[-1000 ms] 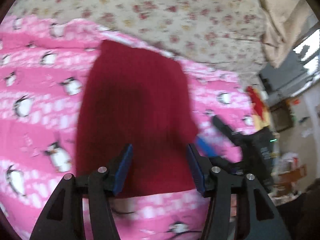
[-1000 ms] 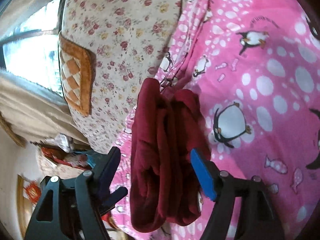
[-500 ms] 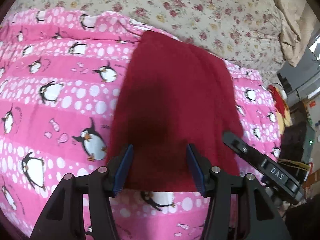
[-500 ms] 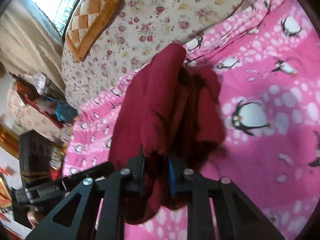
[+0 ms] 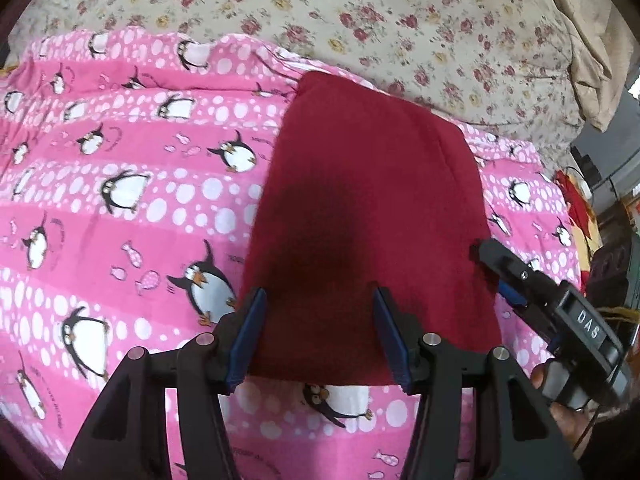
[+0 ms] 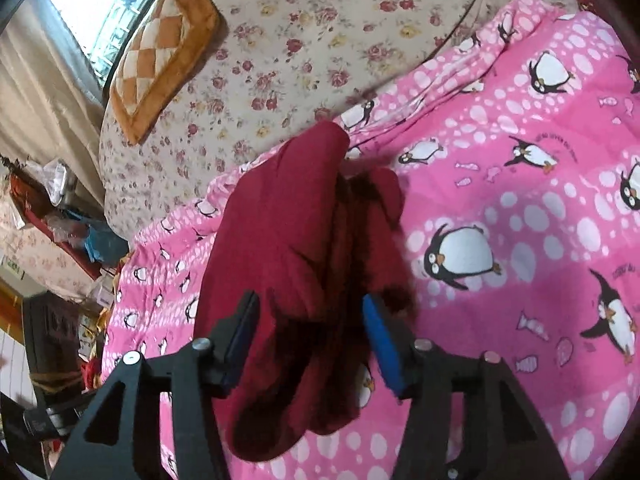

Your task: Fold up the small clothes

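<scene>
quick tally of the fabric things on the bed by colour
dark red garment: 1
pink penguin blanket: 1
cream floral bedspread: 1
orange checked cushion: 1
total: 4

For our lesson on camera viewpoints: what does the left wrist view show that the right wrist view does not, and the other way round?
Only the left wrist view shows the red garment as a flat, smooth rectangle, with the right tool at its right edge. Only the right wrist view shows its bunched layered side, the checked orange cushion and the window. Both share the pink penguin blanket, the floral bedding and open tools; the left tool is open too.
</scene>
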A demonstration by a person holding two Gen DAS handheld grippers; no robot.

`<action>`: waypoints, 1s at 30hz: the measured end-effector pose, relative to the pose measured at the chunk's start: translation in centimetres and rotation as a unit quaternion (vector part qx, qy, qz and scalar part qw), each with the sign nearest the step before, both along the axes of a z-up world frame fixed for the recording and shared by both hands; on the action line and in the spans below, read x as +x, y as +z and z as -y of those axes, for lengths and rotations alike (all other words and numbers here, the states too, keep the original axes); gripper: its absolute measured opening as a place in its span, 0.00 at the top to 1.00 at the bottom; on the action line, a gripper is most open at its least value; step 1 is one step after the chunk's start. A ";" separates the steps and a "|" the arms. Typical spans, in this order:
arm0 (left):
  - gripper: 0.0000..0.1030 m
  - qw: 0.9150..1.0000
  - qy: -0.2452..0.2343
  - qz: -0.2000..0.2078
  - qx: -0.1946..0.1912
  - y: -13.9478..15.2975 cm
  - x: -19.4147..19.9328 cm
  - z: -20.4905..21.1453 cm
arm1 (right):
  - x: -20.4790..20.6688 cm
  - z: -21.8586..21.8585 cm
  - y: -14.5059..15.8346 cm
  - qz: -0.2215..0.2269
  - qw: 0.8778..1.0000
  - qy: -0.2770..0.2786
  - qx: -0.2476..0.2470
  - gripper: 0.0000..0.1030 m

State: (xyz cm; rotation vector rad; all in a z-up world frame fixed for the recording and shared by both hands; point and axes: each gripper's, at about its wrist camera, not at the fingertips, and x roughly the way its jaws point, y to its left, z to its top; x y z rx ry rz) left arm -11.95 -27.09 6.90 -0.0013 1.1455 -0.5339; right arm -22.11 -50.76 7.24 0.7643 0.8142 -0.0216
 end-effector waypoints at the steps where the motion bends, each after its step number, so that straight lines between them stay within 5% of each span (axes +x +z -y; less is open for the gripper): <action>1: 0.67 1.000 0.006 0.004 0.003 0.1 0.1 -0.2 | 0.4 0.0 0.1 -0.004 1.000 -0.001 -0.003 0.45; 6: 0.67 1.000 0.010 0.001 0.008 -0.5 0.7 -0.2 | 2.6 -0.8 0.0 -0.020 0.999 0.016 -0.045 0.46; 9: 0.67 1.000 0.006 0.000 0.013 -1.2 0.8 0.1 | 3.3 -1.1 -0.9 -0.027 0.997 0.023 -0.072 0.66; 23: 0.65 1.000 0.007 -0.004 0.008 -1.8 1.0 -0.1 | 1.8 -0.9 -0.9 -0.026 0.997 0.012 -0.070 0.69; 25: 0.65 1.000 0.008 -0.003 0.005 -1.6 1.1 -0.3 | 1.4 -1.1 -0.3 -0.027 0.997 0.014 -0.068 0.63; 28: 0.65 1.000 0.006 0.005 0.005 -1.3 1.2 -0.4 | 0.9 -0.8 0.0 -0.039 0.998 0.008 -0.050 0.32; 30: 0.65 1.000 0.000 0.009 0.001 -1.0 1.4 -0.5 | 0.7 -0.4 0.0 -0.037 0.999 0.002 -0.033 0.28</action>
